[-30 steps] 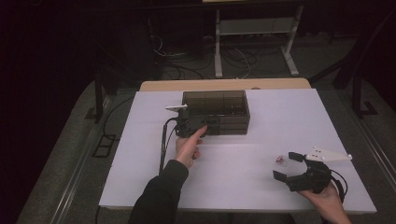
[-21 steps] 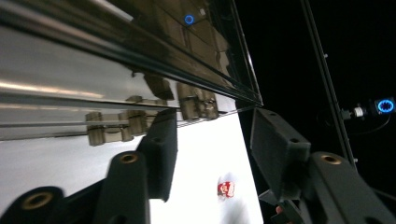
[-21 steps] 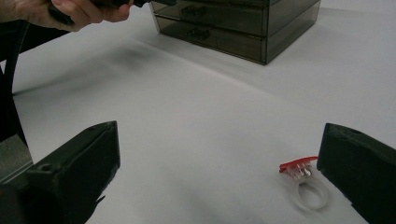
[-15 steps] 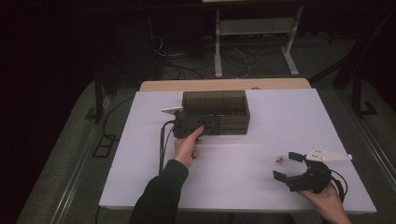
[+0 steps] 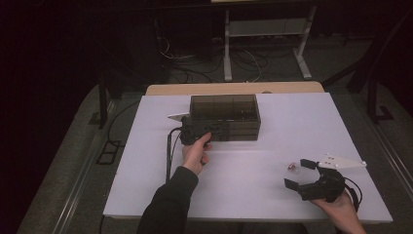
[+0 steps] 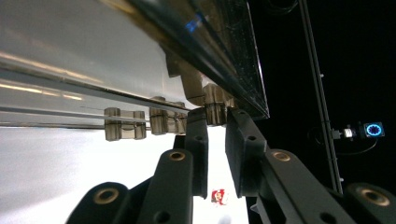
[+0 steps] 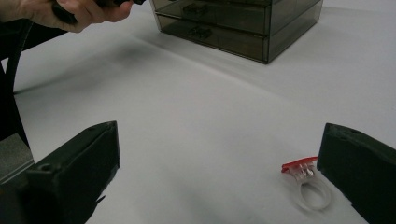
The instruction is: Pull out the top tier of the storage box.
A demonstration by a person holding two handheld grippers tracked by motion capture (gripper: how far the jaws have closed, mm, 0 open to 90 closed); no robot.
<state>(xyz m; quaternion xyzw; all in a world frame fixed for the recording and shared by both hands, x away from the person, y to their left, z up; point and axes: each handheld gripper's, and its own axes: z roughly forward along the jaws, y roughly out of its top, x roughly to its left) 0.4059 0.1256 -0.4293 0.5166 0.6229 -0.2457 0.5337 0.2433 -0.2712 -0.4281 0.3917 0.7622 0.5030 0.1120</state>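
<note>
White tabletop (image 5: 243,170) at frame centre carries a smoky see-through drawer box (image 5: 225,117); left gripper (image 6: 215,122) jaws have just been closing on its small handle (image 6: 215,100), right gripper (image 5: 304,174) jaws wide.

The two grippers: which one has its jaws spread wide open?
The right gripper, jaws apart beside the ring; the left gripper pinches a drawer handle.

drawer box (image 5: 225,117): glossy smoky plastic | ring (image 7: 310,186): clear plastic | table (image 5: 272,161): matt white

Wide bare white table (image 5: 253,170) between the hands, smoky drawer box (image 5: 225,116) blocking the far middle, left gripper (image 5: 214,131) against its front, small ring (image 5: 293,166) just beside the right gripper (image 5: 298,173), open passage either side of the box
</note>
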